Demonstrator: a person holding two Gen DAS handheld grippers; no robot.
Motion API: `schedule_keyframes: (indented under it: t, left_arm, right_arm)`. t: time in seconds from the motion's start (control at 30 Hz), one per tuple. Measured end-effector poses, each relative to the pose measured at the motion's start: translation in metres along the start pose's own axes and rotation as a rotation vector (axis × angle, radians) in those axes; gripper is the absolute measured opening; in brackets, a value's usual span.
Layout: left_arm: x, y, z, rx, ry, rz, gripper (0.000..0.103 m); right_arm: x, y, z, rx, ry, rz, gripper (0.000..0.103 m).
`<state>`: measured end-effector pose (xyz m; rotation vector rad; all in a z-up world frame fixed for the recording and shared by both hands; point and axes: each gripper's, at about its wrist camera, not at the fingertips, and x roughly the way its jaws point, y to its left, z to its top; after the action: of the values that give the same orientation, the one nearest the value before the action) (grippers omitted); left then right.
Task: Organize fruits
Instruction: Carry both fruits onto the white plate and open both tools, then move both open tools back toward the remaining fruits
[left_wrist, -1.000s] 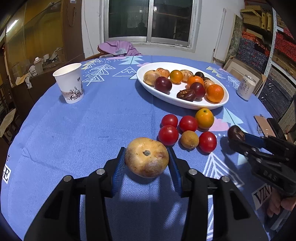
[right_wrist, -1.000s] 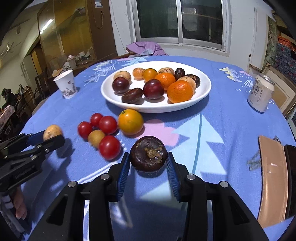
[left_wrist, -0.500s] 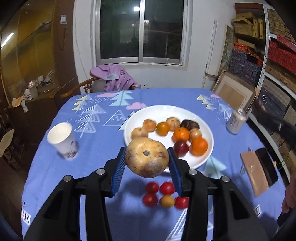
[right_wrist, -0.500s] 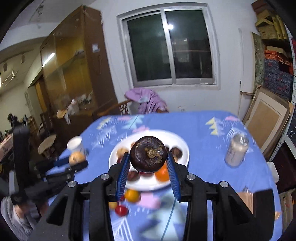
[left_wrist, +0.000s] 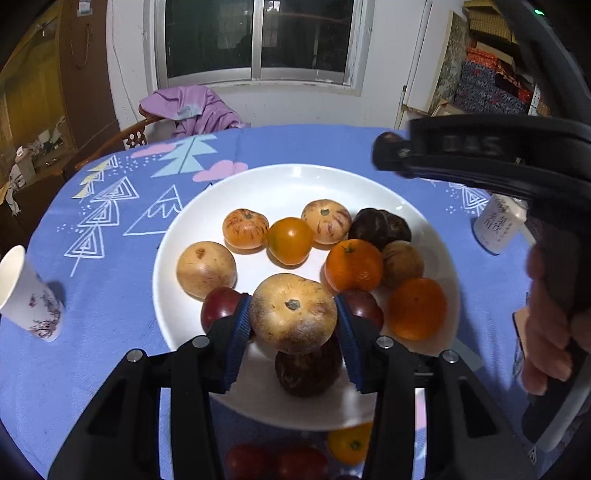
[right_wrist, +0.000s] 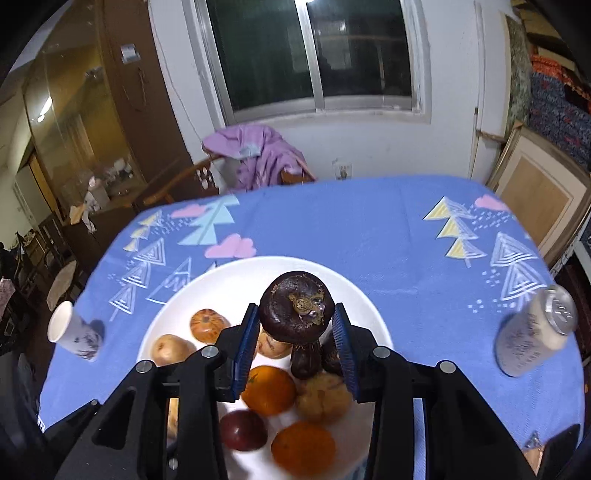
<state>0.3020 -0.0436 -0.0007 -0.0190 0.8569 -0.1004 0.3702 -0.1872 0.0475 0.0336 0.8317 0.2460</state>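
**Both tongs loaded, hovering over the plate**

Nearest in the left wrist view: left tongs (left_wrist: 293, 314) clamped on a tan round fruit (left_wrist: 293, 312), blue pads (left_wrist: 237, 332) pressed against both sides, stem scar facing the camera. Held above the near part of the white plate (left_wrist: 258, 192). Right under it, a dark brown fruit (left_wrist: 306, 373) lying on the plate, partly hidden. Just off the near rim, on the blue worktop (left_wrist: 92, 350), a couple of red tomatoes (left_wrist: 280, 461) and a small orange one (left_wrist: 349, 445).

Further in on the plate: two dark red plums (left_wrist: 218, 306), another tan fruit (left_wrist: 205, 269), two oranges (left_wrist: 352, 264), two striped peachy ones (left_wrist: 245, 228), a yellow-orange tomato (left_wrist: 290, 240), a dark lumpy fruit (left_wrist: 378, 227) at the back right.

Over in the right wrist view: right tongs (right_wrist: 295, 330) gripping a dark purple-brown fruit (right_wrist: 296, 306), dried calyx up front, held over the middle of the plate (right_wrist: 354, 295). Same tongs visible in the left view too, up high on the right (left_wrist: 386, 142), dark fruit only just peeking out, hand (left_wrist: 546, 332) wrapped round the handle.

Beyond the plate: paper cup (left_wrist: 26, 295) off to the left, pale drink can (right_wrist: 535, 332) to the right, purple cloth (right_wrist: 255, 155) draped on a chair past the worktop's far edge, window (right_wrist: 314, 51) behind.
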Motion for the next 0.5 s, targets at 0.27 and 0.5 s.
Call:
schedule_keyframes:
  t: [0.27,0.5]
  left_arm:
    - [0.007,-0.002,0.005,0.01,-0.019,-0.024,0.055]
    - [-0.027,0.001,0.005,-0.006,-0.072,-0.026,0.068]
  right_arm:
    - [0.047,-0.004,0.002,0.027,0.111,0.003,0.042]
    - [-0.002,-0.005,0.0,0.039,0.029,0.019,0.049]
